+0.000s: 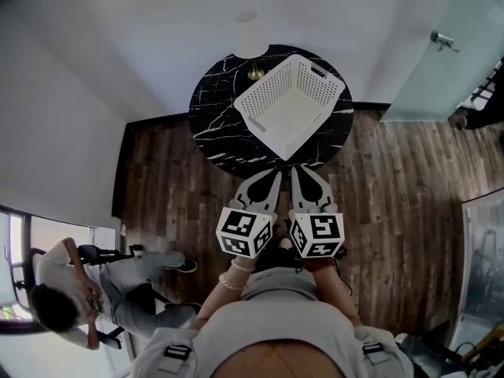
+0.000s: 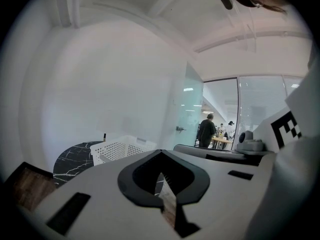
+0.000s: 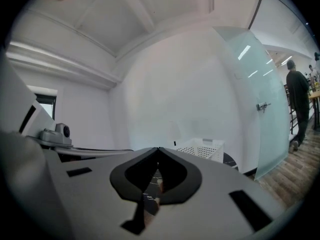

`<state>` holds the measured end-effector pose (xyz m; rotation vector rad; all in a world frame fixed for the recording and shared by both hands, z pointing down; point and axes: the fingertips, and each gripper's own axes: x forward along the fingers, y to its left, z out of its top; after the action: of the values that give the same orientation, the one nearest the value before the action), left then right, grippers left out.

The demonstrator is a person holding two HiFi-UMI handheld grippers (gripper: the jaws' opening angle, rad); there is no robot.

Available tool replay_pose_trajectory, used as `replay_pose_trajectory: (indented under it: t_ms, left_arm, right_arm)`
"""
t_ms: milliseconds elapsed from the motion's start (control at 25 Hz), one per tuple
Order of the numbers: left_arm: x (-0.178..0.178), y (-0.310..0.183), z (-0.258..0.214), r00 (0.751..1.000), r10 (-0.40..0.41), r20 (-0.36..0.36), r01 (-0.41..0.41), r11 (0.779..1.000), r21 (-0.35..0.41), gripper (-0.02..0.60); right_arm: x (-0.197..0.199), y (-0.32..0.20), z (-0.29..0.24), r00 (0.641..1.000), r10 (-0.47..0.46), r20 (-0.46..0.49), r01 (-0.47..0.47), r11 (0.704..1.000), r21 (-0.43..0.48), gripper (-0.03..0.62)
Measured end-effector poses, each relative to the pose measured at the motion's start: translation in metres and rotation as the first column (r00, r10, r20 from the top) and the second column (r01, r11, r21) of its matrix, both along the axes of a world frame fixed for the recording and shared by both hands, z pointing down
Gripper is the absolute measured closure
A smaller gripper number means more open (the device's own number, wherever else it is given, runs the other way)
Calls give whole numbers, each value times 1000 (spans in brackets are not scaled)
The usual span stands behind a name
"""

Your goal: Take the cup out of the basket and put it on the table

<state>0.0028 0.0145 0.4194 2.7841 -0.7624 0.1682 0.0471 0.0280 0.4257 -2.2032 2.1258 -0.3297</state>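
Observation:
A white perforated basket (image 1: 293, 105) stands on the round black marble table (image 1: 213, 120). No cup shows in any view; the basket's inside looks plain white from above. My left gripper (image 1: 275, 175) and right gripper (image 1: 296, 171) are held side by side near my body, tips just at the table's near edge, both shut with nothing between the jaws. In the left gripper view the basket (image 2: 122, 148) lies beyond the shut left gripper (image 2: 161, 152). The right gripper view shows the basket (image 3: 202, 148) just past the shut right gripper (image 3: 158, 149).
A lamp (image 1: 250, 42) with a white shade stands at the table's far edge. A person (image 1: 75, 286) sits on a chair at the lower left. A frosted glass door (image 1: 449, 53) is at the right. Wood floor (image 1: 394, 203) surrounds the table.

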Motion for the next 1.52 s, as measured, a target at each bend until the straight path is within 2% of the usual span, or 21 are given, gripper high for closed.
replay_pose_trajectory:
  t_ms: [360,720,1160,1520]
  left_arm:
    - [21,-26,0,1000,29,-2,-29,1000,-3,575]
    - [37,-72,-1,997,75,-14,-76,997,-3,575]
    - [44,-144,1,991,136,-13,-136,991,1,575]
    - [34,-180,8,986,164,-18,-165,986,-10,575]
  right_arm:
    - [20,-24,2,1000,30,-3,-30,1000,-7,583]
    - [35,-67,2,997,82,-9,-82,997,-11,583]
    - [41,-135,5,989,148,-17,-148,989,-12,583]
    - [33,-170,13,984,174,-29,-175,984,-36,582]
